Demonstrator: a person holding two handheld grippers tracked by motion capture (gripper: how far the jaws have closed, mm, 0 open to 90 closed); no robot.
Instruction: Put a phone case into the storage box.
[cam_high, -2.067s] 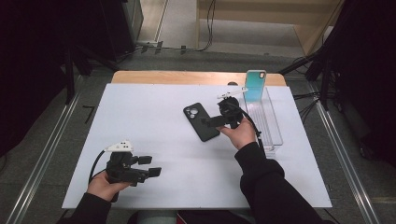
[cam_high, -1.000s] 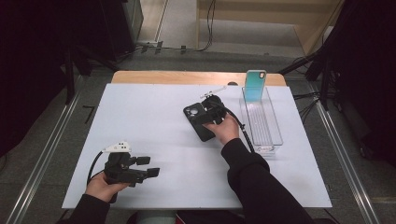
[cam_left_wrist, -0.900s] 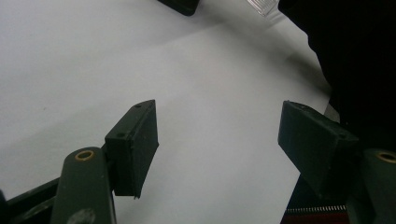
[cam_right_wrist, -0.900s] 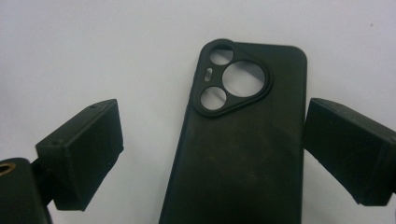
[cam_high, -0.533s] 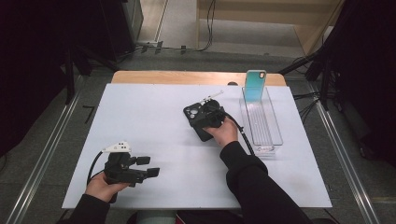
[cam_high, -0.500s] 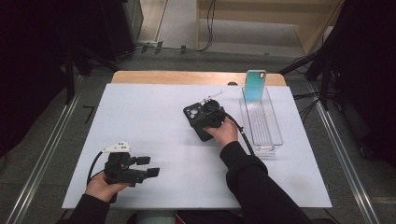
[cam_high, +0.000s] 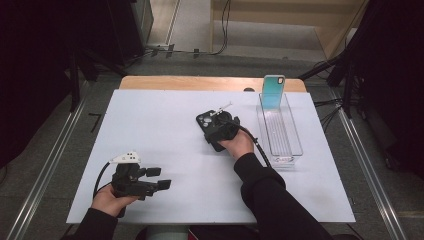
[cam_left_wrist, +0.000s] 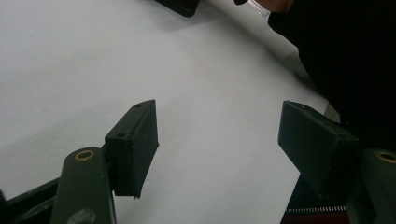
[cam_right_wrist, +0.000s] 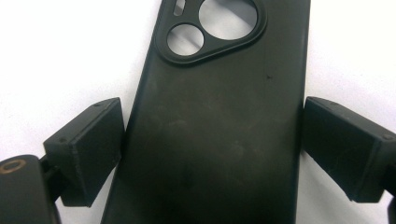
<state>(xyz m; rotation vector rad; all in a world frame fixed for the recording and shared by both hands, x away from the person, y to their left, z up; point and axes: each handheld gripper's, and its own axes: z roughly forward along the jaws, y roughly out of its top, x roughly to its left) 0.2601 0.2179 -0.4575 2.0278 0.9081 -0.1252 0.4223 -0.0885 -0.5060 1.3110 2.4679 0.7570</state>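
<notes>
Phone case (cam_right_wrist: 215, 126), black, lies flat mid-surface (cam_high: 165, 120), and I've got my right claw (cam_right_wrist: 212, 140) straddling it, jaws at both edges — whether they're pressing, I can't tell. Left claw (cam_left_wrist: 219, 140) gapes empty near the front edge.

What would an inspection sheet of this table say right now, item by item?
Surface: white sheet over a wooden table, flat and bare around the work.
Job's things: black phone case lying flat, camera cut-outs away from the gripper; clear tray with a teal phone case propped upright at its far end.
Clutter: nothing seen.
Grippers: right gripper straddles the black case, one jaw at each long edge, whether the pads press cannot be told; left gripper open over bare sheet.
Cables: one trails from each gripper; more on the floor behind.
Surroundings: grey floor, metal rails, dark curtains.
</notes>
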